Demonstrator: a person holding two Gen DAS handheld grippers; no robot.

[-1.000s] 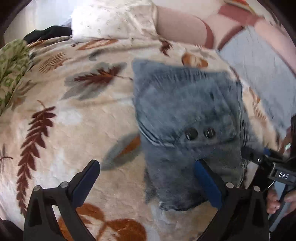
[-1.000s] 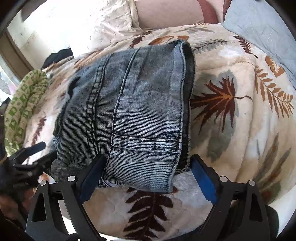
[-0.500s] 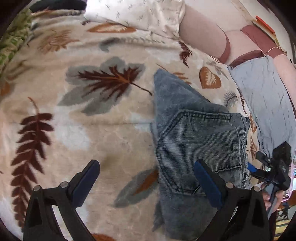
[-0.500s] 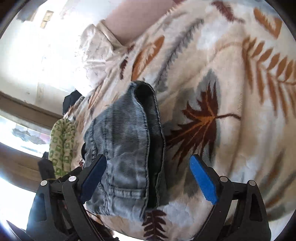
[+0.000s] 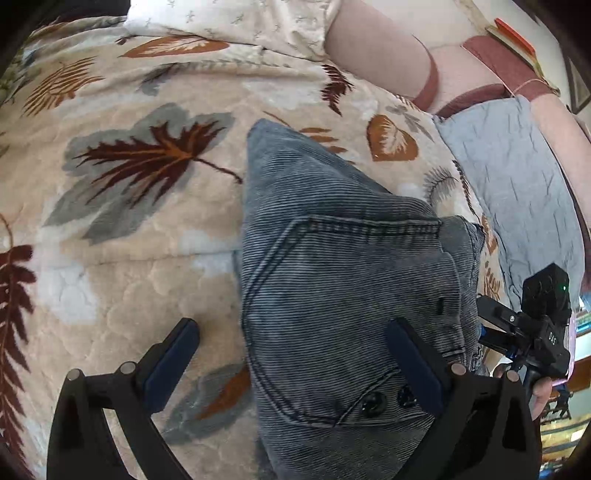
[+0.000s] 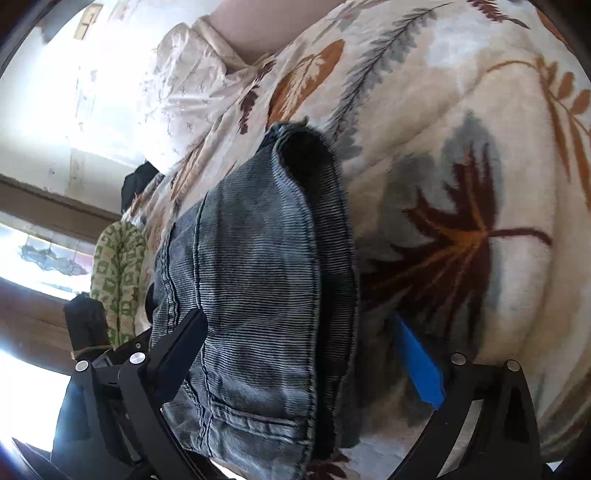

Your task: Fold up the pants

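Showing jeans (image 5: 343, 295) buttons (image 5: 373, 400), left view only

1 pr folded pants (image 5: 343, 280), 1 blanket (image 5: 122, 266), 2 pillows (image 5: 236, 18), 2 buttons (image 5: 373, 399).

Both the left gripper (image 5: 291, 354) and the right gripper (image 6: 301, 343) angle downward with jaws spread wide, the right's having just widened, apparently gripping nothing.

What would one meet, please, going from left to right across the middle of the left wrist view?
Leaf-patterned blanket → folded denim pants → right gripper, held at the picture's right edge.
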